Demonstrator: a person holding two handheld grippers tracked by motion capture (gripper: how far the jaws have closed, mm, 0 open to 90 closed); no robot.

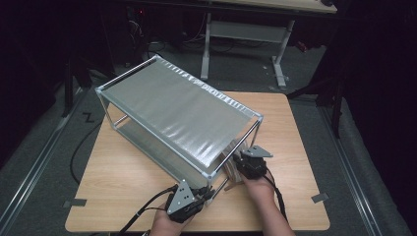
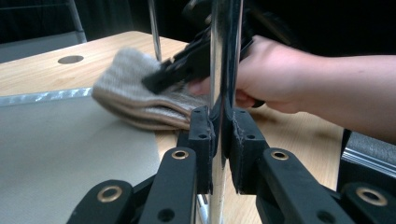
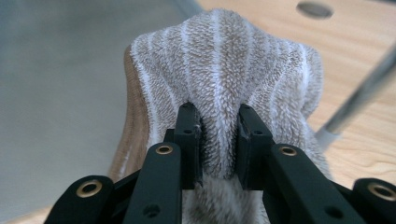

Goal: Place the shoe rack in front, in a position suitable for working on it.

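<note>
Striped towel (image 3: 224, 84) sits pinched in the right claw (image 3: 219, 140), bunched just ahead of its tips. Left claw (image 2: 219, 140) clamps the rack's upright post (image 2: 224, 56), the rack's lower shelf (image 2: 60, 149) spreading beside it.

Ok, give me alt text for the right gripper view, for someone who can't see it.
The right claw pinches a fold of a beige, white-striped fluffy towel, its jaws shut on the fabric. Behind lie a grey fabric shelf and a light wooden table.

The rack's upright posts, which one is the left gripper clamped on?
The near corner post closest to the person, standing between the left gripper jaws; the other posts stand free.
</note>
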